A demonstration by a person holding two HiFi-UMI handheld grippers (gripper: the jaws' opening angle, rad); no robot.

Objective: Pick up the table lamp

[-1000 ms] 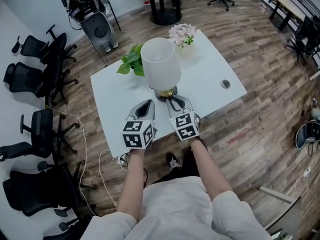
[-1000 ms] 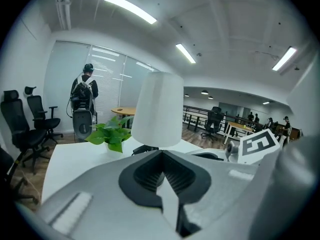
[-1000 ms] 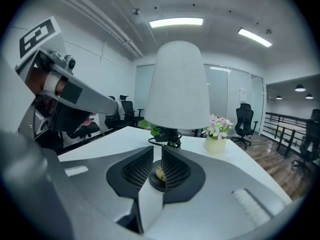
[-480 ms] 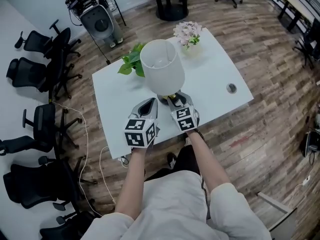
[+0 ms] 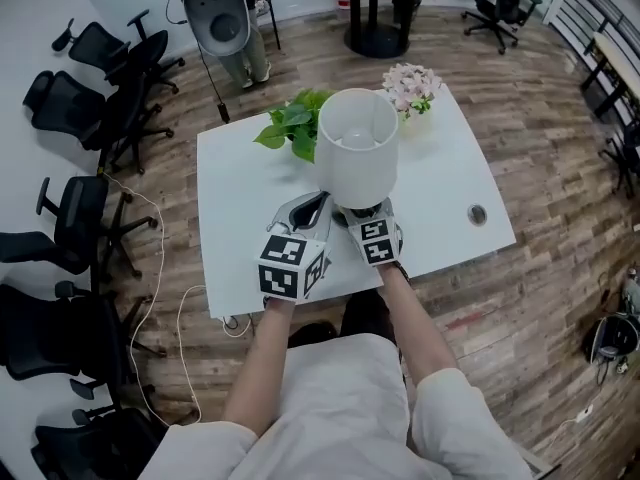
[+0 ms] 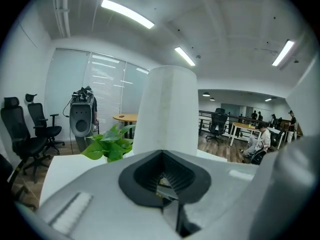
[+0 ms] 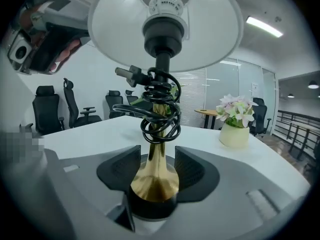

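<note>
Right tool (image 7: 156,170) pinches the table lamp (image 5: 357,146) by its brass base — grasp made, lifting seemingly left; left tool (image 6: 162,178) pressed together, empty.

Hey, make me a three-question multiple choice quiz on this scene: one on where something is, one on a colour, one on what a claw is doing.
1. On the white table, where are the pink flowers?
A) between the table lamp and the person
B) beyond the table lamp, near the far edge
C) lying on top of the table lamp

2. What colour is the lamp's stem?
A) brass gold
B) red
C) blue

3. What is the right claw doing?
A) open, well clear of the lamp
B) closed on the stem near its base
C) shut and empty

Answers:
1 B, as the head view shows the flowers past the lamp, by the far edge.
2 A, as the stem shines gold in the right gripper view.
3 B, as a pad sits against each side of the flared stem.
</note>
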